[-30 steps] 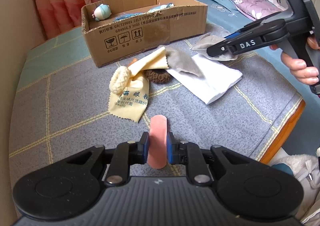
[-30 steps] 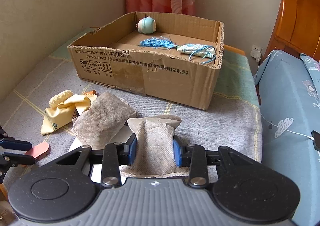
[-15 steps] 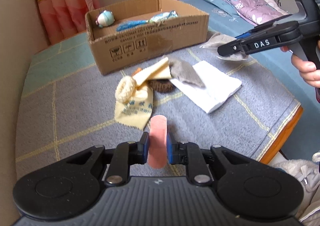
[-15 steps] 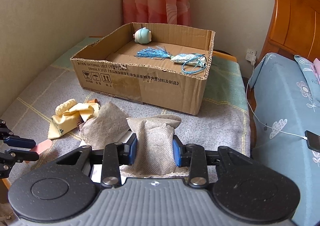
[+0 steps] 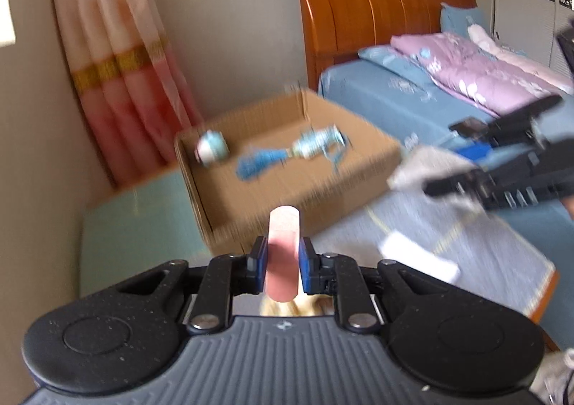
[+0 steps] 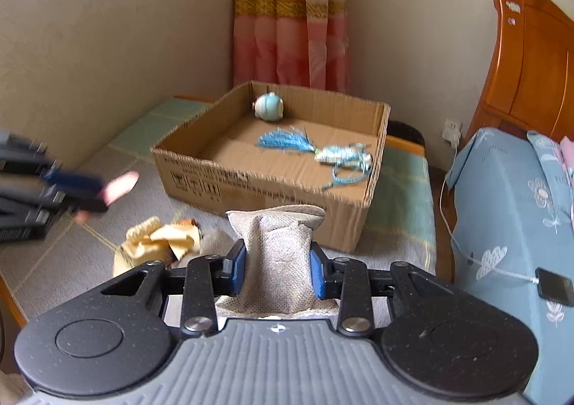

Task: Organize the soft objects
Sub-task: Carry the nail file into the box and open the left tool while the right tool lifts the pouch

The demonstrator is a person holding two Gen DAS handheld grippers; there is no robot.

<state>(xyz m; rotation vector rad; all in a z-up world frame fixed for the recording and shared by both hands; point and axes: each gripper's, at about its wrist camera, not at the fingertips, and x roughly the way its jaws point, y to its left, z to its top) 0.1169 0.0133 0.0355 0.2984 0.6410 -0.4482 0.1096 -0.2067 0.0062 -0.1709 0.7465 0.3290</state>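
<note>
My left gripper [image 5: 282,263] is shut on a pink soft strip [image 5: 283,243] and holds it in the air in front of the open cardboard box [image 5: 287,189]. It also shows blurred at the left of the right wrist view [image 6: 89,193]. My right gripper [image 6: 277,268] is shut on a grey fabric pouch [image 6: 278,254], raised before the box [image 6: 272,182]; it shows at the right of the left wrist view [image 5: 448,172]. In the box lie a round blue plush [image 6: 269,106] and a blue tassel sachet [image 6: 315,150].
A yellow cloth with a cream knitted piece [image 6: 158,236] lies on the grey blanket [image 6: 89,254] below the grippers. A white cloth [image 5: 419,256] lies to the right. A wooden headboard [image 5: 376,14], a bed with blue sheet [image 6: 509,197], a phone on a cable [image 6: 554,286] and a curtain [image 6: 290,28] surround the area.
Both grippers have risen and moved toward the box with their loads still held. The left wrist view is now blurred and looks into the box from above.
</note>
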